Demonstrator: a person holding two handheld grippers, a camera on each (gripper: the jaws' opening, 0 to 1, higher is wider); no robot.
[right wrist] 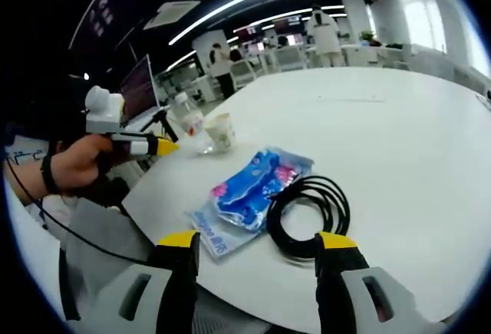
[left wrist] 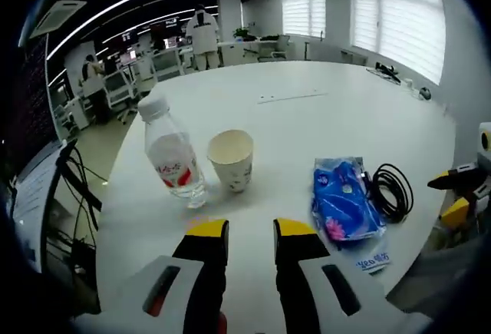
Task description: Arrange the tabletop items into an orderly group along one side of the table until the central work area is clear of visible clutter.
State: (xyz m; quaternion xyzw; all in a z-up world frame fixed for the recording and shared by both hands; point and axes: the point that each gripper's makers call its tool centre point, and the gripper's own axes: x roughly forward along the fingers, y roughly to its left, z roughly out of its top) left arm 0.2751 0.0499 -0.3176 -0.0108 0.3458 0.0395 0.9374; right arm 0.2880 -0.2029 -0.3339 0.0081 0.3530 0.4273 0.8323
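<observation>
- Right gripper (right wrist: 257,246), jaws wide apart and empty, hovers just short of the black cable coil (right wrist: 307,213).
- Left gripper (left wrist: 251,230), jaws slightly apart, holds nothing.
- Water bottle (left wrist: 173,157), paper cup (left wrist: 232,160) and blue tissue pack (left wrist: 343,200) already sit near the white table's (left wrist: 322,96) edge beside the coil; tightening remains.
- Open-plan office beyond.
</observation>
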